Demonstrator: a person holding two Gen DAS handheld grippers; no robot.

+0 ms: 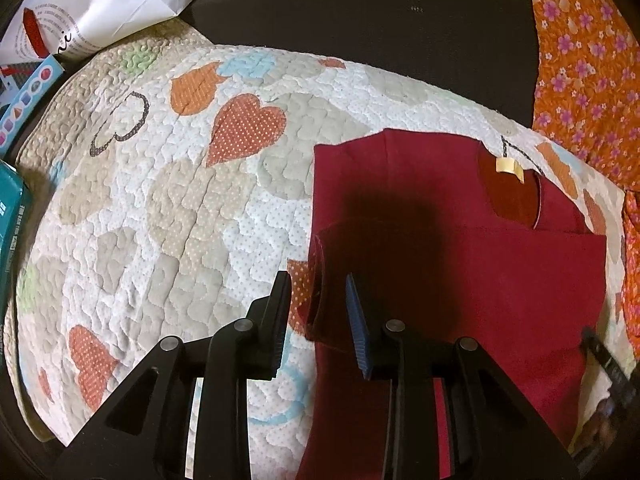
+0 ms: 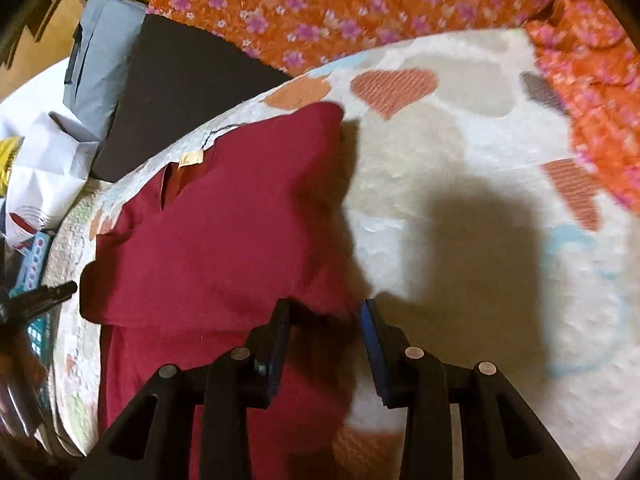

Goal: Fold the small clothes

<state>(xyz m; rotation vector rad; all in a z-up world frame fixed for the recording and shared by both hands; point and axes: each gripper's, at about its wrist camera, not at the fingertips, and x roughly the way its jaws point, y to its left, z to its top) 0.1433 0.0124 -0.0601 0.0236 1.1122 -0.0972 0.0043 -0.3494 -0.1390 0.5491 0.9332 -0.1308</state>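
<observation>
A small dark red shirt (image 1: 460, 264) lies on a quilted mat with a heart print (image 1: 180, 200), its cream neck label (image 1: 508, 166) at the far end. A folded layer crosses it below the collar. My left gripper (image 1: 318, 312) hovers open over the shirt's left edge, and the cloth lies loose between the fingers. In the right wrist view the same shirt (image 2: 224, 240) fills the left half. My right gripper (image 2: 326, 320) is open over the shirt's right edge, with shadowed cloth in the gap. Each gripper's tip shows at the edge of the other view.
Orange floral cloth (image 1: 588, 60) borders the mat on the far right. A dark cushion (image 1: 360, 20) sits behind the mat. A white paper bag (image 1: 112, 4), a colourful box (image 1: 28, 100) and a teal box (image 1: 12, 216) crowd the left side. A grey box (image 2: 100, 60) stands further back.
</observation>
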